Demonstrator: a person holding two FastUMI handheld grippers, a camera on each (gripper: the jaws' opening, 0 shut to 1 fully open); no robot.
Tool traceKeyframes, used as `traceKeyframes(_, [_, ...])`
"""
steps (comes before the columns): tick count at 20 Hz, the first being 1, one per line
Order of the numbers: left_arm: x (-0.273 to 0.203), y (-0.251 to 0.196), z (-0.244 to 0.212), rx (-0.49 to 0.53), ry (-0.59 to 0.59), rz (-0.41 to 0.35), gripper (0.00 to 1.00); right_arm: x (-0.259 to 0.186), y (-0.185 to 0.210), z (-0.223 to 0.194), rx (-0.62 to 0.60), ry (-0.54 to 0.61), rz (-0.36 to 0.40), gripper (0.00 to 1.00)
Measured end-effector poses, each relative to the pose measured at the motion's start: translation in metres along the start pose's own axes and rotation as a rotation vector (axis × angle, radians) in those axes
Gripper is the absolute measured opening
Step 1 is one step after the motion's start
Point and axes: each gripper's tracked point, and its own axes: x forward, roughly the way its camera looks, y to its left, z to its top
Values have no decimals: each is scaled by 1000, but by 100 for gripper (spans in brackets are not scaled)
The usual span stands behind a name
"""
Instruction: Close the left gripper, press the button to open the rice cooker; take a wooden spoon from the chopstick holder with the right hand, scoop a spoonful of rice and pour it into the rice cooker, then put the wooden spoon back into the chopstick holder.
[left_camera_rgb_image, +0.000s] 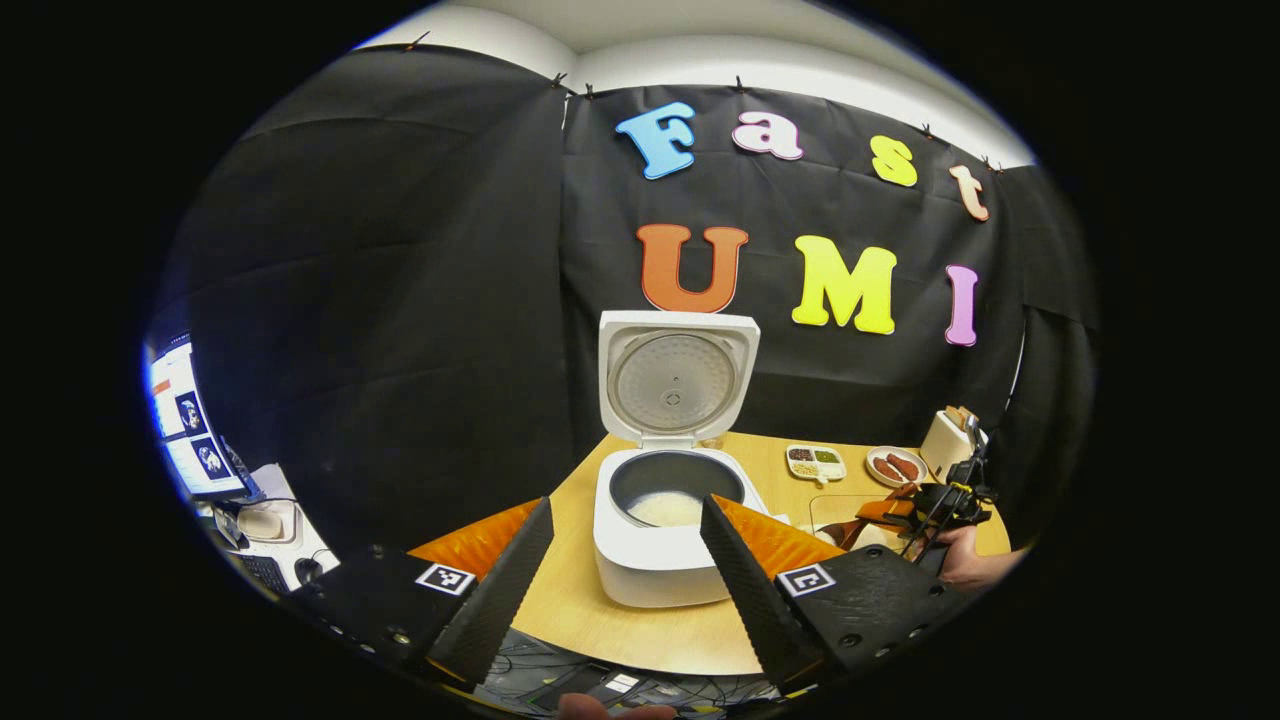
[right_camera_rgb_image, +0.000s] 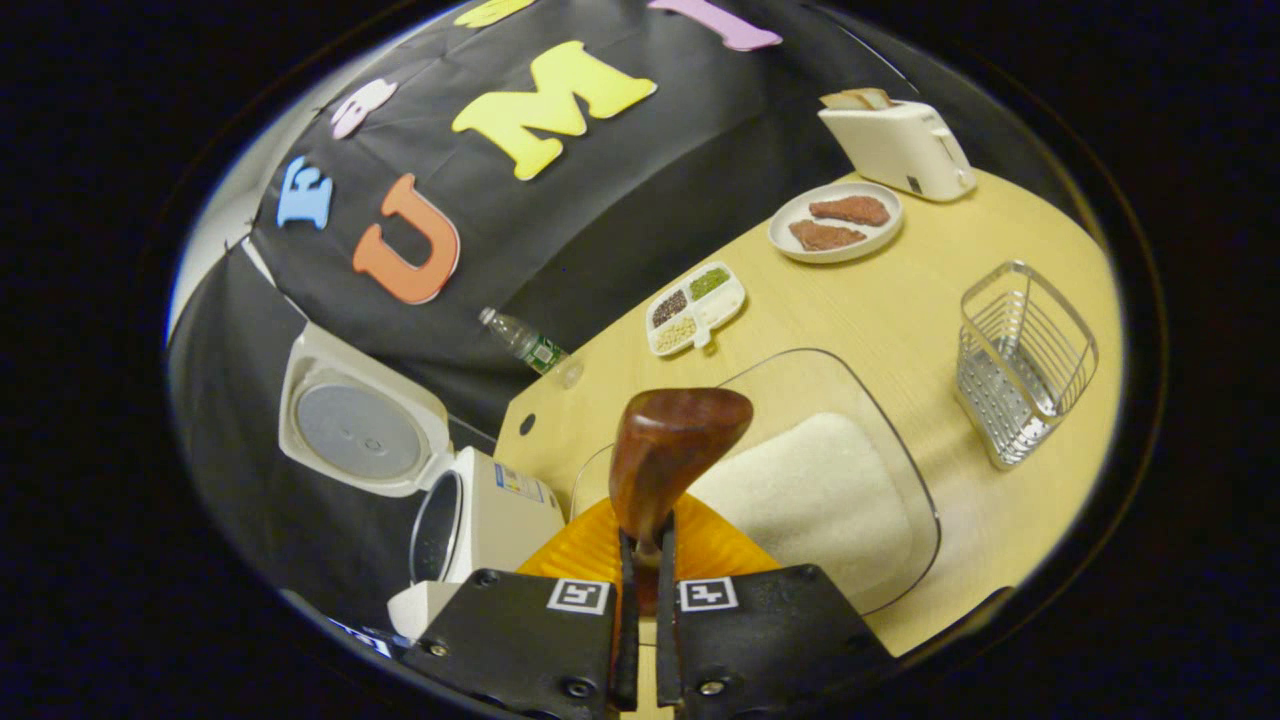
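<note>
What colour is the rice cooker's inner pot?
Dark grey, inside the white rice cooker; the inner pot shows best in the left gripper view.

One rice cooker (left_camera_rgb_image: 668, 520), one wooden spoon (right_camera_rgb_image: 668, 455), one toaster (right_camera_rgb_image: 897, 140).

On my left gripper (left_camera_rgb_image: 625, 560) I saw two long wedge-shaped fingers (left_camera_rgb_image: 500, 590) with a finely ribbed inner face, each rising from a flat dark mounting block. Each block carried a small square black-and-white marker (left_camera_rgb_image: 445, 578) near the finger's root, and round screw heads dotted the blocks' edges. The right gripper (right_camera_rgb_image: 641, 560) had the same build seen from its own camera: two dark plates, a square marker (right_camera_rgb_image: 579, 596) on each, screws at the corners (four were plain to me). Farther off in the left gripper view, that gripper (left_camera_rgb_image: 935, 505) showed dark framing with thin black cables.
</note>
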Motion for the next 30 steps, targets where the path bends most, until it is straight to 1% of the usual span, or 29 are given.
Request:
traceKeyframes(5, [-3, -32, 11, 36, -9, -29, 94, -30, -22, 31, 71, -53, 45, 12])
traceKeyframes(8, [-2, -58, 20, 35, -37, -64, 95, -57, -32, 64, 151, -103, 64, 11])
traceKeyframes(11, [-1, -73, 24, 35, -58, -75, 94, -84, -32, 96, 255, -146, 110, 10])
traceKeyframes(13, [-3, -77, 26, 30, -69, -76, 94, -97, -24, 114, 293, -170, 140, 9])
traceKeyframes(15, [-5, -75, 27, 21, -76, -71, 94, -105, -6, 127, 283, -187, 168, 9])
traceKeyframes(18, [-12, -62, 26, 11, -93, -44, 94, -110, 32, 136, 247, -182, 216, 8])
traceKeyframes(22, [-21, -33, 24, -12, -106, 10, 94, -100, 95, 129, 198, -150, 278, 9])
traceKeyframes(25, [-30, -5, 24, -31, -131, 59, 94, -83, 142, 109, 160, -104, 319, 9])
traceKeyframes(30, [-49, 28, 18, -61, -152, 74, 94, -40, 216, 57, 74, -23, 364, 8])
